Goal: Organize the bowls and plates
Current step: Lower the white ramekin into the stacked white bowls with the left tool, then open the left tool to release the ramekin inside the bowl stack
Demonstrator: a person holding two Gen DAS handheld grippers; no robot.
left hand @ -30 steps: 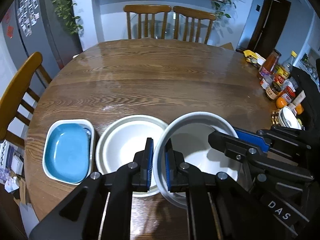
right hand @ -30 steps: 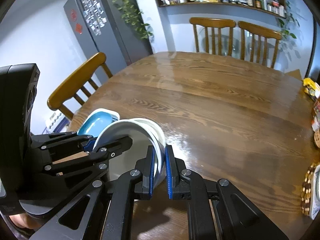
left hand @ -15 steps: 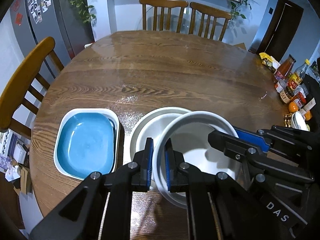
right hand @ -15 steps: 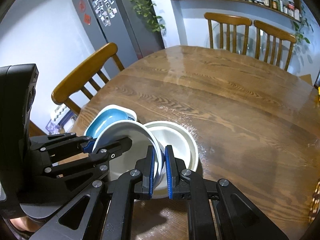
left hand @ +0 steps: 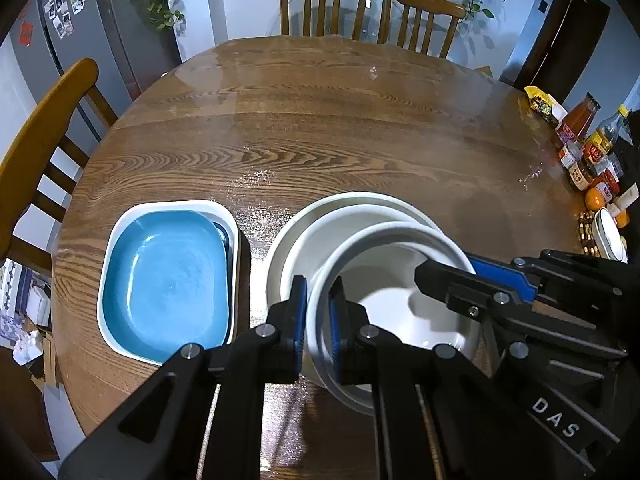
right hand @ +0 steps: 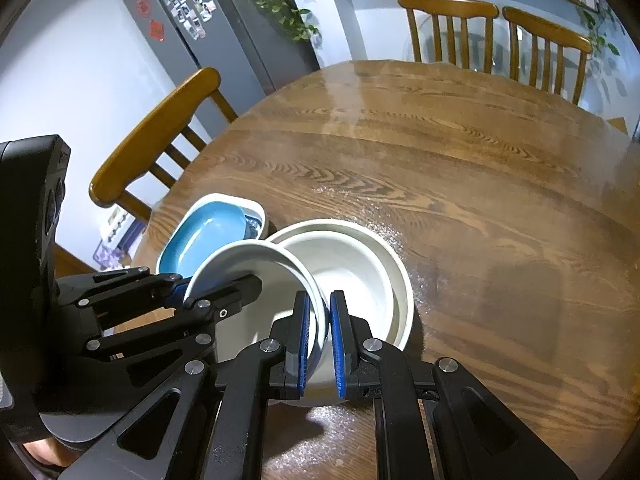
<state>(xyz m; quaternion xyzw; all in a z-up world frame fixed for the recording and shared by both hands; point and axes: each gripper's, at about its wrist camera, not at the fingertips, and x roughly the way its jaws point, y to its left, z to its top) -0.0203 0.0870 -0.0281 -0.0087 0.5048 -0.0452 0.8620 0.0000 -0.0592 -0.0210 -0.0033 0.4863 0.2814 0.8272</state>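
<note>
Together the left gripper (left hand: 318,312) and right gripper (right hand: 319,334) each pinch opposite rims of a white bowl (left hand: 394,312), tilted over a larger white bowl (left hand: 304,236) on the round wooden table (left hand: 340,128). Whether the two bowls touch is hard to tell. Left of the left gripper sits a blue dish (left hand: 164,280) nested in a white-rimmed tray (left hand: 236,240).
</note>
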